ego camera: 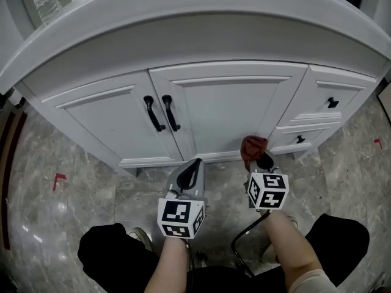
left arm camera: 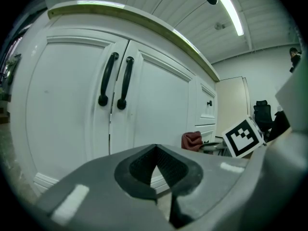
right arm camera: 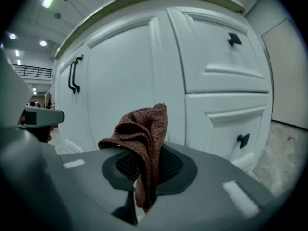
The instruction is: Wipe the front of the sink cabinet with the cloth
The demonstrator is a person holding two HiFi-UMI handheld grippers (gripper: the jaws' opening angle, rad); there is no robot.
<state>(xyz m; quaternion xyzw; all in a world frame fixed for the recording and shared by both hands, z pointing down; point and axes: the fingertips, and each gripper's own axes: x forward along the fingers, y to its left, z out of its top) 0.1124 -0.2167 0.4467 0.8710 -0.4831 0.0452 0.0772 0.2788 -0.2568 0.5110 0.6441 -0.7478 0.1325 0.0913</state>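
Left gripper (left arm camera: 155, 170): jaws were closed together, empty
Right gripper (right arm camera: 143, 177): jaws were clamped on a rust-brown knitted cloth (right arm camera: 144, 126)
Cloth handling: soft, light, floppy; likely best pinched at a bunched fold
White panelled sink cabinet (ego camera: 226, 105): its lower front stood close ahead of the cloth

Grey marble floor (ego camera: 36, 194), ceiling strip light (left arm camera: 231, 14)

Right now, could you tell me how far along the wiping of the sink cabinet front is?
Done: the reddish-brown cloth is picked up, clamped in the right gripper. In hand: it is held low before the sink cabinet, near the right door's foot; contact I cannot tell. Left: seemingly all the wiping, left door and drawer fronts included. The left gripper is shut and empty.
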